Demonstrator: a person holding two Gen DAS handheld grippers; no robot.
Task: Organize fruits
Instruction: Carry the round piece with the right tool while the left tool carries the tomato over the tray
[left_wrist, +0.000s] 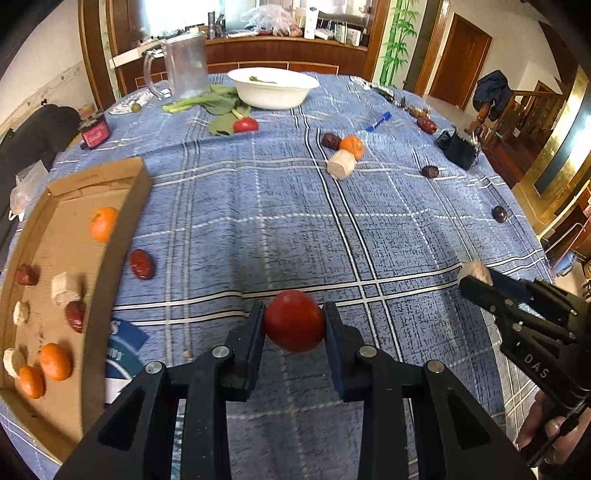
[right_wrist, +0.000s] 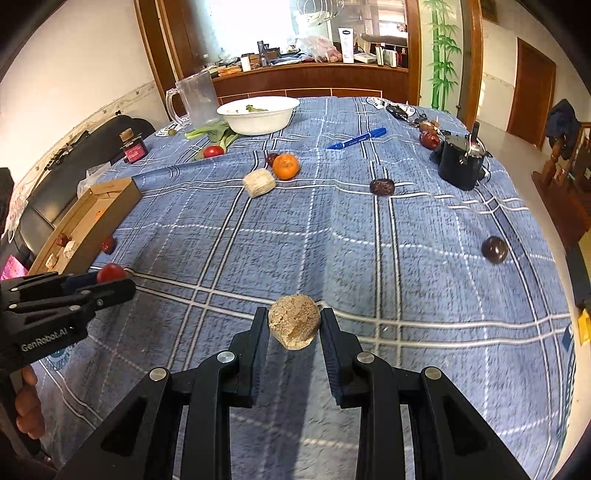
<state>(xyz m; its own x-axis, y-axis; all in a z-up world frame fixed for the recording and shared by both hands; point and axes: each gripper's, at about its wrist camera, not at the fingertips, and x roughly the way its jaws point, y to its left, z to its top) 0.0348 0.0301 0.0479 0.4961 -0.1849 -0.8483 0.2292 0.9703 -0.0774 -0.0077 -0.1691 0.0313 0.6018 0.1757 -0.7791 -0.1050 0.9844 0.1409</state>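
My left gripper (left_wrist: 294, 319) is shut on a red tomato (left_wrist: 294, 320) and holds it above the blue plaid cloth, right of the cardboard tray (left_wrist: 110, 236). The tray holds oranges (left_wrist: 55, 361), red dates (left_wrist: 75, 315) and pale fruit chunks (left_wrist: 64, 287). My right gripper (right_wrist: 294, 325) is shut on a tan fruit chunk (right_wrist: 294, 325); it also shows in the left wrist view (left_wrist: 476, 275). Loose on the cloth are an orange (right_wrist: 285, 166), a pale chunk (right_wrist: 259, 182), a tomato (right_wrist: 213, 151) and dark dates (right_wrist: 382, 187) (right_wrist: 494, 249).
A white bowl (right_wrist: 258, 115), leafy greens (right_wrist: 212, 133) and a clear jug (right_wrist: 195, 99) stand at the far side. A blue marker (right_wrist: 357, 139), a black holder (right_wrist: 461, 162) and a small pink bottle (right_wrist: 133, 147) lie around. One red date (left_wrist: 141, 264) sits just outside the tray.
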